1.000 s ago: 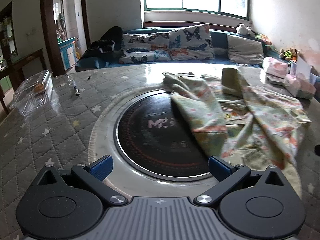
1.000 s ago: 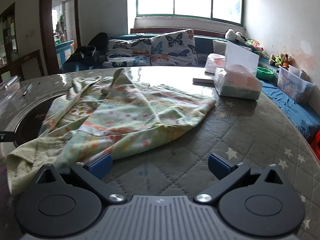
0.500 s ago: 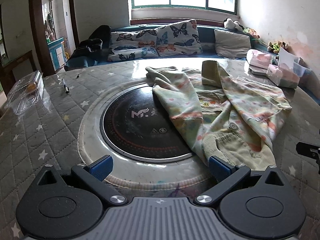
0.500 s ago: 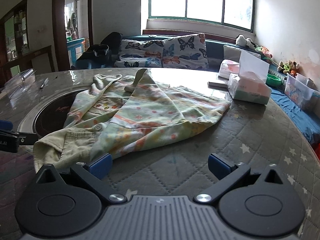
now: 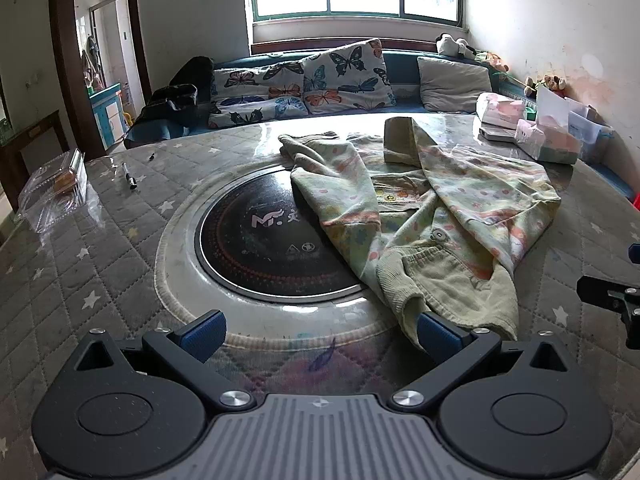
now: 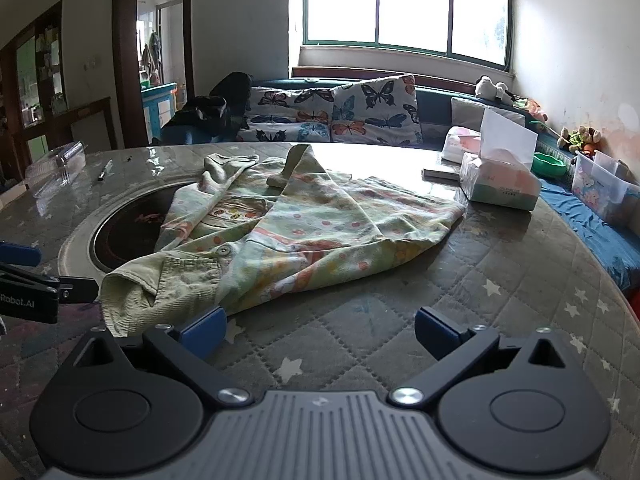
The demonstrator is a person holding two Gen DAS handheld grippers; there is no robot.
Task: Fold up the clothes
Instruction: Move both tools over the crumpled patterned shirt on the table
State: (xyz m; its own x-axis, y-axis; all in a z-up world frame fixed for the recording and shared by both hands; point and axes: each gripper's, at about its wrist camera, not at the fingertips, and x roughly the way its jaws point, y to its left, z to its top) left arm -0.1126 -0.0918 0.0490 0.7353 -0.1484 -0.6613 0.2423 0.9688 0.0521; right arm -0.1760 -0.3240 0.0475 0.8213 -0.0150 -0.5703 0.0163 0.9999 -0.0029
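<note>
1. One round table (image 5: 100, 264) is seen, covered in a grey quilted star-print pad, with one black cooktop (image 5: 260, 248) set in the middle.
2. One garment (image 5: 432, 216) is spread crumpled on the table, pale green with orange dots. Its left part is draped over the cooktop's right edge; one button (image 5: 439, 235) can be made out near the ribbed hem.
3. Two butterfly pillows (image 6: 336, 114) are propped on the sofa behind.
4. Two tissue packs (image 6: 496, 184) are parked at the table's far right, well apart from the garment.
5. One clear plastic box (image 5: 56, 188) is left at the far left edge, with one pen (image 5: 130, 176) beside it.
6. Left gripper (image 5: 320, 330): held wide open, nothing gripped, its right finger just at the garment's hem.
7. Right gripper (image 6: 320, 330): also spread wide, nothing gripped, left finger just beside the hem.
</note>
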